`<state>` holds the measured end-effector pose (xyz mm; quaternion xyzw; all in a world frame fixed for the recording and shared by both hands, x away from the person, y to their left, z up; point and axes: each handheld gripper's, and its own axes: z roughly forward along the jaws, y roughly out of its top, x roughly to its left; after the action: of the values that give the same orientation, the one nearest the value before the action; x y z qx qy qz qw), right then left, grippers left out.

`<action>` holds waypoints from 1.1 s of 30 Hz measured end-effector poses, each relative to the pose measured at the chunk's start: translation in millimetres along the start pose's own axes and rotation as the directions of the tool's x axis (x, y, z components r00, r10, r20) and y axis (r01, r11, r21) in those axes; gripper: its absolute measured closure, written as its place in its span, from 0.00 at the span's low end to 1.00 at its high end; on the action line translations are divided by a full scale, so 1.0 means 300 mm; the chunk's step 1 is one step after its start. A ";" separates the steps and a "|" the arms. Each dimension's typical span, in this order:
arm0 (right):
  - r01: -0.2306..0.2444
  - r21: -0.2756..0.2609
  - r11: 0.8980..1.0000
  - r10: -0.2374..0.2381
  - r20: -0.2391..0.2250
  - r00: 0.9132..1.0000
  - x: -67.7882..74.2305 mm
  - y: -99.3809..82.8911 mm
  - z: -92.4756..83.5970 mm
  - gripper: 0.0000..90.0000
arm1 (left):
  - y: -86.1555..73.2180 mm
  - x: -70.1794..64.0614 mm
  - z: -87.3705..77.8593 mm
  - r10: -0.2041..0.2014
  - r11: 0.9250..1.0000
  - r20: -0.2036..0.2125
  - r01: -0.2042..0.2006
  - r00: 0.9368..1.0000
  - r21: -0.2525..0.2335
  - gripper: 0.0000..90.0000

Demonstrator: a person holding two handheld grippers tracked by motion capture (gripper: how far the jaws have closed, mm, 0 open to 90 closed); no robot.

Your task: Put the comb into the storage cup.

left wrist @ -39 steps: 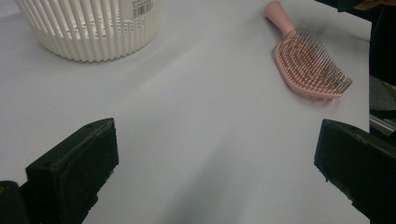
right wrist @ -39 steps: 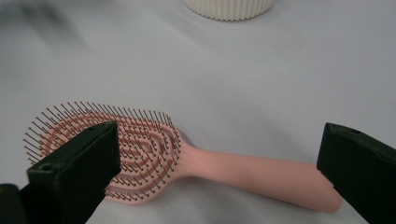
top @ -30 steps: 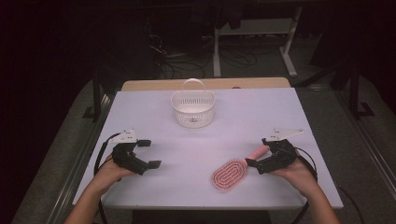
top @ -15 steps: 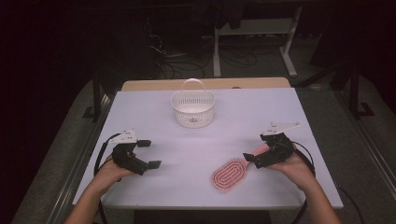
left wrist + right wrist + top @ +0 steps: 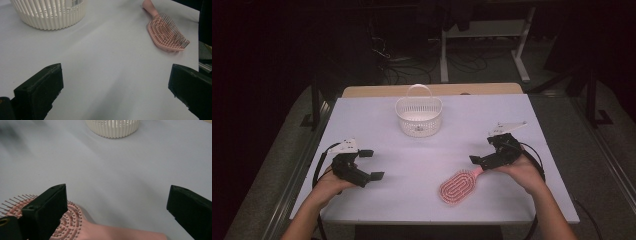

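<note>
The pink hairbrush (image 5: pixel 459 185) lies bristles up on the white table (image 5: pixel 377 120), at about five o'clock from the table's middle, its handle pointing toward two o'clock. The right gripper (image 5: pixel 484 161) sits right at that handle, and its jaws are spread wide: in the right gripper view the handle of the brush (image 5: pixel 120 233) runs across the bottom of the frame between the two black jaws, with nothing pinched.

Compared with a second ago, the right gripper has lifted a little off the handle end and drawn back toward three o'clock, while the brush has stayed where it was. Its handle now pokes out in plain sight instead of being covered by the jaws. That reads as a grasp being lined up, not one already made; the brush is not yet held.

The left gripper (image 5: pixel 367 165) rests at about eight o'clock, unchanged, jaws also wide with only bare table between them.

The white slatted basket (image 5: pixel 418 116) stands at twelve o'clock, well apart from the brush and apparently empty. It is probably where the brush is headed, so the closing of the jaws and the carry are both left to do.
</note>
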<state>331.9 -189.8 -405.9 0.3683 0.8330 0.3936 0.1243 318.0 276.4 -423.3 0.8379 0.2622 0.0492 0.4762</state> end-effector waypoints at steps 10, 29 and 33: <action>-0.012 0.021 1.000 0.012 0.007 1.000 -0.038 0.037 0.034 0.16 | -0.001 0.000 -0.003 -0.002 1.000 0.000 0.002 1.000 -0.002 0.00; -0.037 0.084 0.996 0.036 0.013 0.999 -0.098 0.060 0.086 0.50 | -0.004 0.000 -0.003 -0.001 1.000 0.000 0.001 1.000 0.001 0.00; -0.037 0.094 0.995 0.035 0.021 0.999 -0.104 0.056 0.089 0.57 | -0.003 -0.001 -0.004 0.001 1.000 -0.003 -0.001 1.000 0.001 0.00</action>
<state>375.6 -189.7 -413.5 0.3925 0.8427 0.3524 0.1075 317.0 277.5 -423.5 0.8382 0.2625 0.0503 0.4754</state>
